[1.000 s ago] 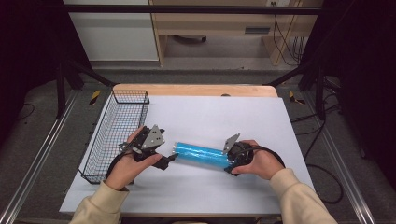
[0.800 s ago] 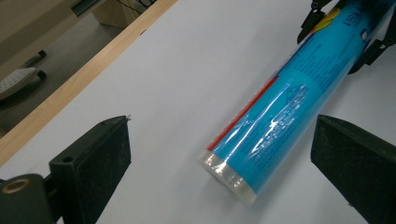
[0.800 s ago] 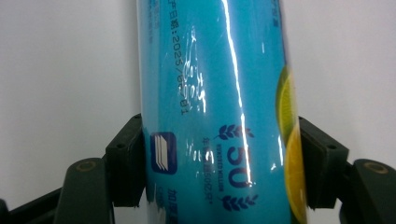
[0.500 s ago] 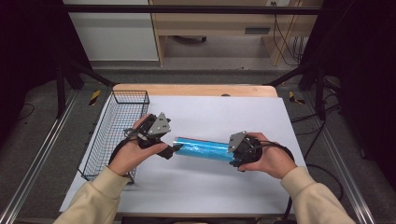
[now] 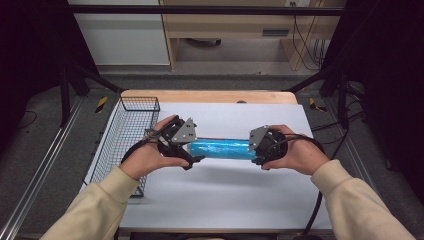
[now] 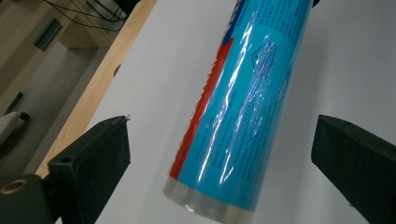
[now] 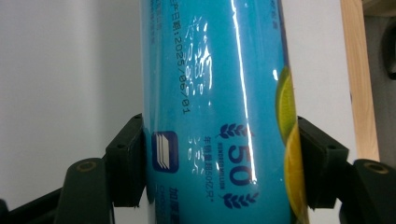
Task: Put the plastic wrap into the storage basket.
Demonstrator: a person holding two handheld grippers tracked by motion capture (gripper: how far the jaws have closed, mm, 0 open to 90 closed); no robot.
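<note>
A lab-style recording bay: a white-topped bench [image 5: 215, 200] with a wooden far edge stands between black curtains at three and nine o'clock, with metal floor rails [image 5: 35, 185] and loose cables [image 5: 305, 45] at one o'clock.

Tube [image 5: 221, 149]: bright cyan under glossy clear wrap, red stripe lengthwise, dark blue print with a "50" in a laurel wreath, yellow-green citrus slice at one edge, clear end band.
Tongs [image 5: 192, 159]: black, grey plate.
Basket [image 5: 120, 137]: black wire grid.
Bench [image 5: 240, 200]: white sheet, pale wood edge.
</note>
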